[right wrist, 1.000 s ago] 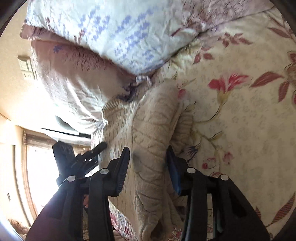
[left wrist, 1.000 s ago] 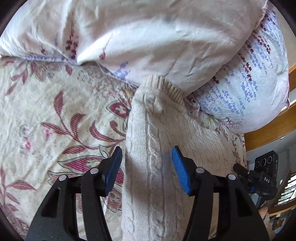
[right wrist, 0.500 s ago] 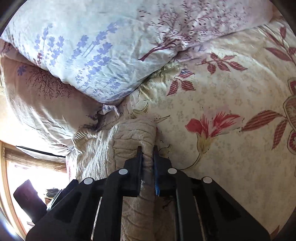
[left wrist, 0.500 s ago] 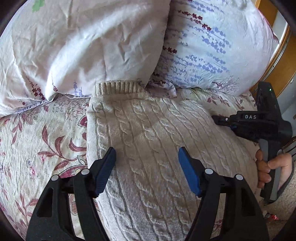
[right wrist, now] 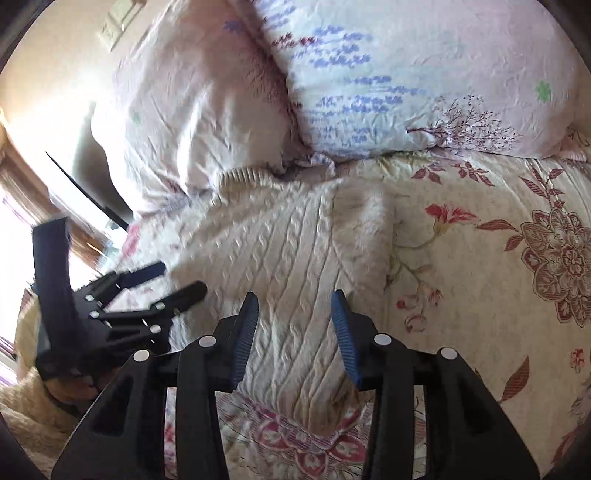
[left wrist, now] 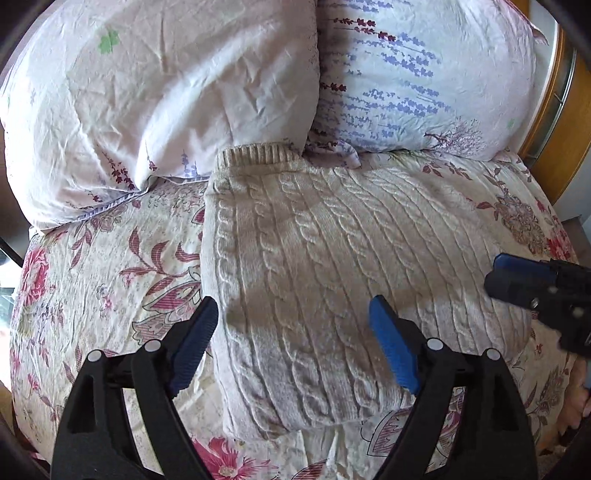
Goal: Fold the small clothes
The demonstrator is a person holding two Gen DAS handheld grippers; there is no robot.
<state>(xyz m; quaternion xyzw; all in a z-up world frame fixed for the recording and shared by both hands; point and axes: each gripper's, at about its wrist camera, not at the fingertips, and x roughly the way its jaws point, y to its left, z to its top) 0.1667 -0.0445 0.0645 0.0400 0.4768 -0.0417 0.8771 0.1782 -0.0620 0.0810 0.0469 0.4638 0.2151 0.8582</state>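
Note:
A cream cable-knit sweater [left wrist: 332, 258] lies folded flat on the floral bedspread [left wrist: 110, 266], its ribbed hem touching the pillows. My left gripper [left wrist: 291, 332] is open and empty, held above the sweater's near left part. My right gripper [right wrist: 293, 317] is open and empty above the sweater [right wrist: 288, 251], near its front edge. The right gripper also shows at the right edge of the left wrist view [left wrist: 546, 288], and the left gripper at the left of the right wrist view [right wrist: 147, 288].
Two floral pillows [left wrist: 166, 92] [left wrist: 424, 74] lie against the head of the bed behind the sweater. A wooden headboard [left wrist: 554, 92] stands at the far right. A window [right wrist: 22, 221] and a light switch [right wrist: 118, 22] are at the left.
My right gripper has opened and let go of the sweater's fold, then drawn back. The sweater now lies flat. My left gripper has pulled back and risen, still open.

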